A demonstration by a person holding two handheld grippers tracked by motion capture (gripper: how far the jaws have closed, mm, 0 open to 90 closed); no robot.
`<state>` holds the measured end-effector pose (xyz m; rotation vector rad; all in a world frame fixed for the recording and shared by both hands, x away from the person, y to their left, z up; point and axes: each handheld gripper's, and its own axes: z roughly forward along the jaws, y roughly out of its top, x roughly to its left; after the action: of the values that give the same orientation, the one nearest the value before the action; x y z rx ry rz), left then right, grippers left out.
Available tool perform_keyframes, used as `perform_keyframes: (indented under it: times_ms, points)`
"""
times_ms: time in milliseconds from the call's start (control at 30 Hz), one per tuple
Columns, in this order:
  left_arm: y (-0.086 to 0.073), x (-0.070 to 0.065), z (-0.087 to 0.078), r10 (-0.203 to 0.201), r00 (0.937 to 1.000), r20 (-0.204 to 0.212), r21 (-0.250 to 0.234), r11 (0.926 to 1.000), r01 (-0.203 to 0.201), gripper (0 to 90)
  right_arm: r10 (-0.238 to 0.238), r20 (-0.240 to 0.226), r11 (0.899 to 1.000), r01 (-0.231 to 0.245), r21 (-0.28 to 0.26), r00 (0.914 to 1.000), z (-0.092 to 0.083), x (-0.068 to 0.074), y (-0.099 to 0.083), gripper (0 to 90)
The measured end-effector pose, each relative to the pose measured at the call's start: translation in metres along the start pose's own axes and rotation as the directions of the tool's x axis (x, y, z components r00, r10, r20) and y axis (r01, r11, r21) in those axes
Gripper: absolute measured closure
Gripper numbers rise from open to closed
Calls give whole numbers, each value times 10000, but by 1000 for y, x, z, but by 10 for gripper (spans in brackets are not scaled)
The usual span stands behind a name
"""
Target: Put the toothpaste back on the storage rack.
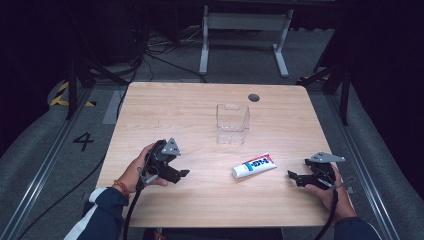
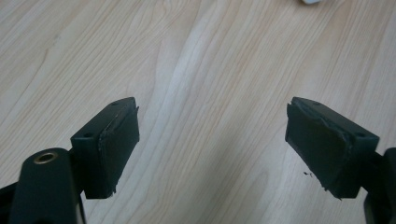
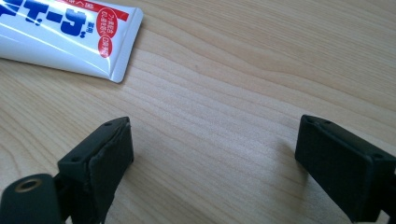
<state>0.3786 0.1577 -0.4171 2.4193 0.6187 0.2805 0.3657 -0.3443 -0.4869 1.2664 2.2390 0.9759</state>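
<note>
High view shows a white plastic tube with blue lettering and a red stripe (image 1: 254,166) lying flat on the pale wooden desk (image 1: 200,107), between the two hand-held tools and nearer the person's right side. Its long axis runs slantwise, the capped end toward the near left and the flat crimped tail toward the far right. The right gripper (image 1: 295,176) rests low at the desk's right edge and aims leftward at the tube; the gap between them is short. The left gripper (image 1: 182,174) sits well apart on the other side, pointing right across bare wood. Behind the tube, toward the middle of the desk, stands a clear, empty plastic bin (image 1: 232,123), upright and apart from everything else. In the right gripper view the black fingers (image 3: 109,161) are spread wide with nothing between them, and the tube's crimped tail (image 3: 70,35) lies ahead and to their left. In the left gripper view the fingers (image 2: 112,147) are likewise spread wide and empty over wood. The right hand looks better placed to take the tube, probably across its width near the tail.
</note>
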Motion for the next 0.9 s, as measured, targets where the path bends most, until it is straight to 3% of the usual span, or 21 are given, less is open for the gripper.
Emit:
perform_keyframes:
  times_ms: [433, 900]
  points:
    - [33, -10, 15, 621, 9975, 341, 44, 9980, -623, 184, 8, 0, 10000, -8, -1, 10000, 0, 0, 0, 115]
    - [79, -27, 48, 1324, 9868, 934, 105, 9909, -1340, 184, -1, 1, 10000, 1, 1, 10000, 0, 0, 0, 116]
